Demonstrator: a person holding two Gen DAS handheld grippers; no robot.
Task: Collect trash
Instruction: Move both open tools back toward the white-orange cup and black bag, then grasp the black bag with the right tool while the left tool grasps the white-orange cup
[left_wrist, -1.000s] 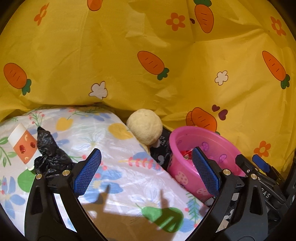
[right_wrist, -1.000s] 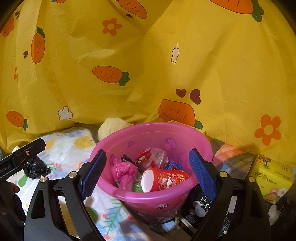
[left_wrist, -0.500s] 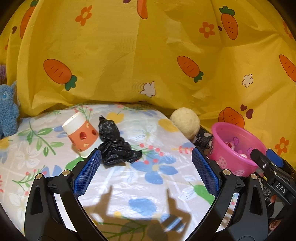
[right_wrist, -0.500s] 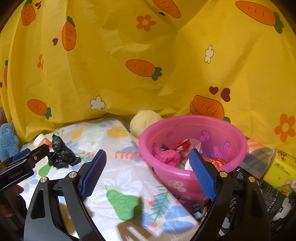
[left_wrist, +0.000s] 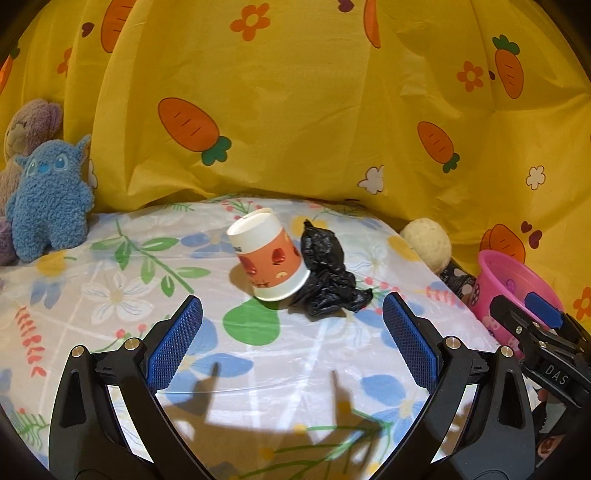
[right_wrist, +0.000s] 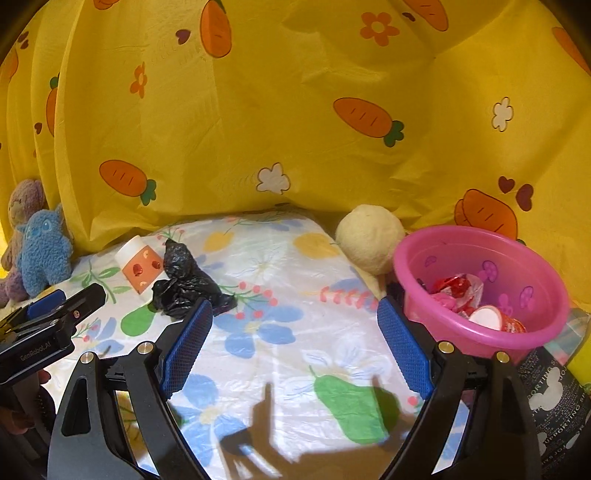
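Note:
An orange-and-white paper cup (left_wrist: 266, 258) stands upside down and tilted on the floral sheet, with a crumpled black plastic bag (left_wrist: 327, 280) touching its right side. My left gripper (left_wrist: 291, 332) is open just short of them, nothing between its fingers. From the right wrist view the cup (right_wrist: 139, 266) and bag (right_wrist: 184, 284) lie at far left. My right gripper (right_wrist: 295, 343) is open and empty over the sheet. The pink basin (right_wrist: 480, 291) on its right holds wrappers and a red cup. The pink basin (left_wrist: 513, 280) and the right gripper's tip also show at the left view's right edge.
A cream plush ball (right_wrist: 369, 236) sits behind the basin against the yellow carrot-print cloth (right_wrist: 295, 110). A blue plush toy (left_wrist: 48, 199) and a mauve one (left_wrist: 29, 125) stand at far left. A black printed bag (right_wrist: 554, 402) lies beside the basin.
Both grippers have swung left across the sheet. The cup and black bag moved from the left edge to the centre of the left view; the basin slid right in both views.

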